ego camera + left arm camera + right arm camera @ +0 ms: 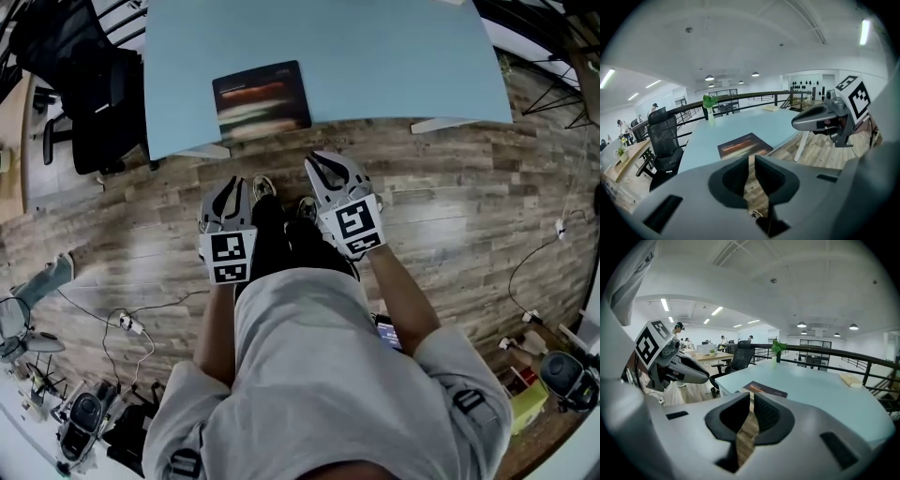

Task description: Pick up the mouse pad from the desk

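From the head view I see the mouse pad (262, 97) lying flat on the pale blue desk (394, 56), close to its near edge and left of the middle, its dark face streaked with orange and light bands; both tools sit short of that edge, over the wooden floor (450, 206) and well apart from the pad; the left gripper (233, 187) hangs in front of my left knee, its jaws drawn narrow with only a slim gap through which I see floor boards, nothing between them; the right gripper (328, 169) is a little nearer the desk, its jaws likewise narrow and empty, a sliver of floor showing through; in each gripper view the pad lies just past the jaw tips, with the desk's near edge between tool and pad; a black office chair (89, 84) stands at the desk's left end, near the left corner; a white desk leg (802, 143) stands under the near edge, below the right gripper as the left gripper view shows it; a green plant (709, 102) in a vase stands at the far edge, with a dark railing (754, 97) behind it; loose cables (122, 323) trail over the floor to my left; my shoes (264, 187) show between the two grippers.
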`<state>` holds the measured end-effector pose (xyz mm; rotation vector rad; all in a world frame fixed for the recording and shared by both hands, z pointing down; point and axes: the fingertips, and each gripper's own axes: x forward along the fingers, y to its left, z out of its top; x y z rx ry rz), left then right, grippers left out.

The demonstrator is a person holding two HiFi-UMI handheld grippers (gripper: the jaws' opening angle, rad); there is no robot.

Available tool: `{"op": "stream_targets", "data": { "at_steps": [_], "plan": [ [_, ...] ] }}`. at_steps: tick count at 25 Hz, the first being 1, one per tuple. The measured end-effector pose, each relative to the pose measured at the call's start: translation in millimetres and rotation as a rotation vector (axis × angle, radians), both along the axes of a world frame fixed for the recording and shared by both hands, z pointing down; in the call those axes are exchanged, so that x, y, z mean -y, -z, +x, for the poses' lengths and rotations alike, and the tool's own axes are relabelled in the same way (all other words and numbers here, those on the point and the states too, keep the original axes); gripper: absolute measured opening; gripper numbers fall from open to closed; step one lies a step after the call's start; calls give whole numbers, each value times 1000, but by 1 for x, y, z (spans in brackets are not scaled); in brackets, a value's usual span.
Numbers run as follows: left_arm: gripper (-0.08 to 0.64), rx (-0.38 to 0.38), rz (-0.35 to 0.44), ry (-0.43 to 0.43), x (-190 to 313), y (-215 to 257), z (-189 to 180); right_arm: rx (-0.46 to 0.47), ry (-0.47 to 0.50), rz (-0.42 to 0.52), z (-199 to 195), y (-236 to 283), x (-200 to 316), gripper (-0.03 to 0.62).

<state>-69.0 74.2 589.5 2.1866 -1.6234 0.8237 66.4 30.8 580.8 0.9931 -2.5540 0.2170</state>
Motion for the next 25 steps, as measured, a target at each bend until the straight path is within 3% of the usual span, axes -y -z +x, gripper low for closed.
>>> {"op": "stream_targets", "data": {
  "at_steps": [8,25],
  "plan": [
    [54,57,-40,-45,8,-43,0,-87,20,-21,-4,-45,3,34],
    [54,327,-71,-173,34,-121,-13,-282,83,-10,-15,-126,10,44]
  ]
}}
